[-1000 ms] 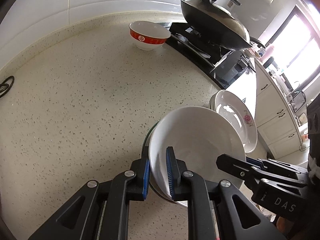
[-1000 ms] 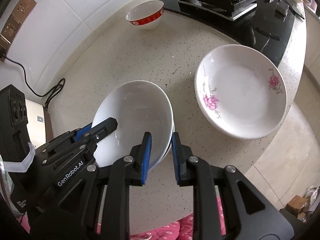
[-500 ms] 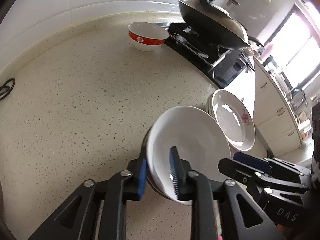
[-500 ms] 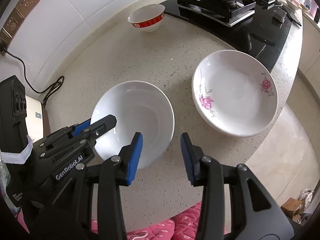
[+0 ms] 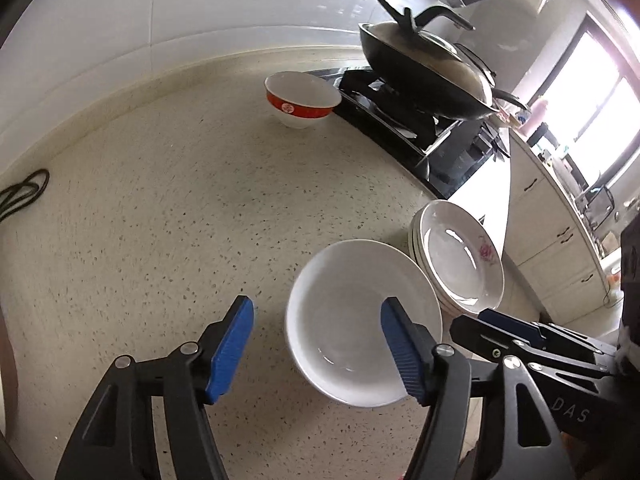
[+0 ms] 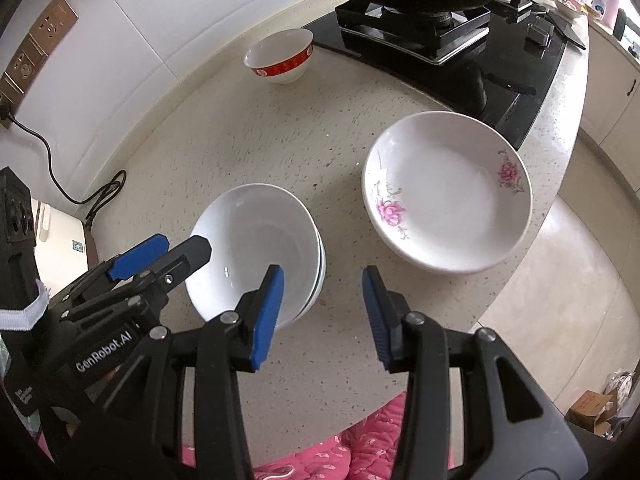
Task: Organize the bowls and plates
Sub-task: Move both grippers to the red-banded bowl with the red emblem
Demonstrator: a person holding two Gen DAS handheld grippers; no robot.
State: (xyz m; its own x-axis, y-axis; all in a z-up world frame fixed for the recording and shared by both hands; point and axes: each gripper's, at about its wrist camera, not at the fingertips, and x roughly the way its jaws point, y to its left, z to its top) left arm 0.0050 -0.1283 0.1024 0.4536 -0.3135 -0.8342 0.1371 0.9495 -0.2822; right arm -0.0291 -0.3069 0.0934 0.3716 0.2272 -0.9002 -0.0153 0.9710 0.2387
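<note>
A plain white bowl (image 5: 352, 320) (image 6: 256, 248) sits on top of a stack of bowls on the speckled counter. To its right is a stack of flower-printed plates (image 5: 460, 260) (image 6: 448, 188). A red-banded bowl (image 5: 302, 98) (image 6: 282, 56) stands far back near the stove. My left gripper (image 5: 316, 348) is open, its jaws spread over the white bowl's left rim, holding nothing. My right gripper (image 6: 324, 312) is open and empty, just right of the white bowl and above the counter's front edge.
A black wok with lid (image 5: 428, 68) sits on the gas stove (image 6: 420, 28) at the back right. A black cable (image 6: 80, 192) lies at the left by the wall. The counter's front edge (image 6: 500, 300) curves close on the right.
Both grippers have opened and let go of the white bowl's rim. The bowl now rests on the stack, and both grippers have drawn back a little.
</note>
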